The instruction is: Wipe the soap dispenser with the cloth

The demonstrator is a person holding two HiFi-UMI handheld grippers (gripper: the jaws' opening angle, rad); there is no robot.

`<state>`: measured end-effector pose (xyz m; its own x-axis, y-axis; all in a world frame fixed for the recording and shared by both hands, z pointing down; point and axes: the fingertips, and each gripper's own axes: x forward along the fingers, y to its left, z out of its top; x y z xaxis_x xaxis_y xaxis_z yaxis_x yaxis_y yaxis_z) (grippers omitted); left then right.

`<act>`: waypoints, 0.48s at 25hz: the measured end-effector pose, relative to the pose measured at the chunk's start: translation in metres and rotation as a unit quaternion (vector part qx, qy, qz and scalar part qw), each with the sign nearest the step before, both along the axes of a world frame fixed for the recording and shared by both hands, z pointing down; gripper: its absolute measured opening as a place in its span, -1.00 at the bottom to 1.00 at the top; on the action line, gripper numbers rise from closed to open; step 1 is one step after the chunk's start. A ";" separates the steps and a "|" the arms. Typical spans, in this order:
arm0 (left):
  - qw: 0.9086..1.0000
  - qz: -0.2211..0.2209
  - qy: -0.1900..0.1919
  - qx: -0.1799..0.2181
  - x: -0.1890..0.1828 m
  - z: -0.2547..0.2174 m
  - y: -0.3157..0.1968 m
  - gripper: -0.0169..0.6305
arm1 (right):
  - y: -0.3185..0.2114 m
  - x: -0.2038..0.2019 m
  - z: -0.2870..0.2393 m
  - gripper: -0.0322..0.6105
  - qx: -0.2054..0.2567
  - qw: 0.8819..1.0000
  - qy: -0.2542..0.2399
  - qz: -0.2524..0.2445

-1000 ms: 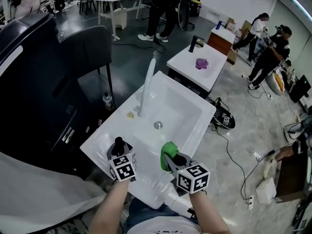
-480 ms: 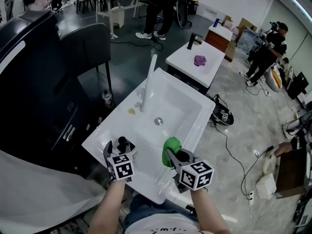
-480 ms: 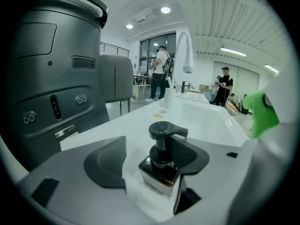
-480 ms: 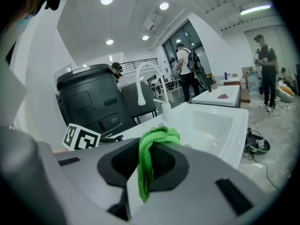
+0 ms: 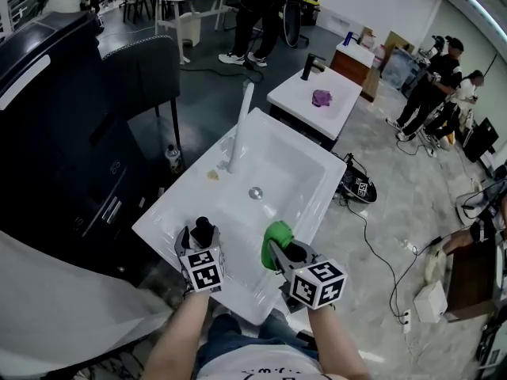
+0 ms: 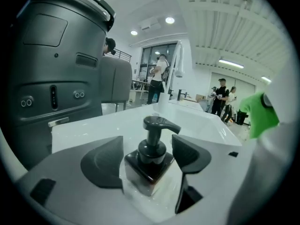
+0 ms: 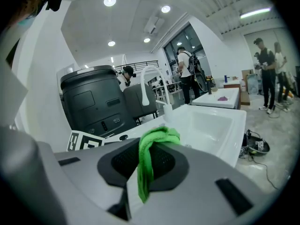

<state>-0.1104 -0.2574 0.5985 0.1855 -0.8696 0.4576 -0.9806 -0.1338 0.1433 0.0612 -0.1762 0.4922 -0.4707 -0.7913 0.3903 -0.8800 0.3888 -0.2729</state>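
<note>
Left gripper view: left claw, jaws just opening, straddles black-pump soap dispenser; right claw grips cloth.

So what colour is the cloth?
The cloth is bright green. It shows best in the right gripper view.

Two hand-held grippers with marker cubes

The left gripper and right gripper each have a pale grey body, two dark rounded jaw pads and, behind the jaws, a white cube printed with black square markers. The person wears a white printed top and blue jeans.
</note>
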 end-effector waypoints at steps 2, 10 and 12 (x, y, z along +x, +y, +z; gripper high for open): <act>1.000 0.005 0.005 0.002 0.007 0.000 0.001 0.06 | 0.001 0.003 -0.001 -0.73 0.004 1.000 -0.007 -0.007; 0.998 -0.061 0.020 0.008 0.010 -0.015 0.024 0.09 | -0.001 0.037 -0.008 -0.73 0.018 0.998 -0.041 -0.045; 0.996 -0.080 0.029 0.021 0.009 -0.029 0.034 0.09 | -0.002 0.045 -0.014 -0.73 0.025 0.996 -0.055 -0.062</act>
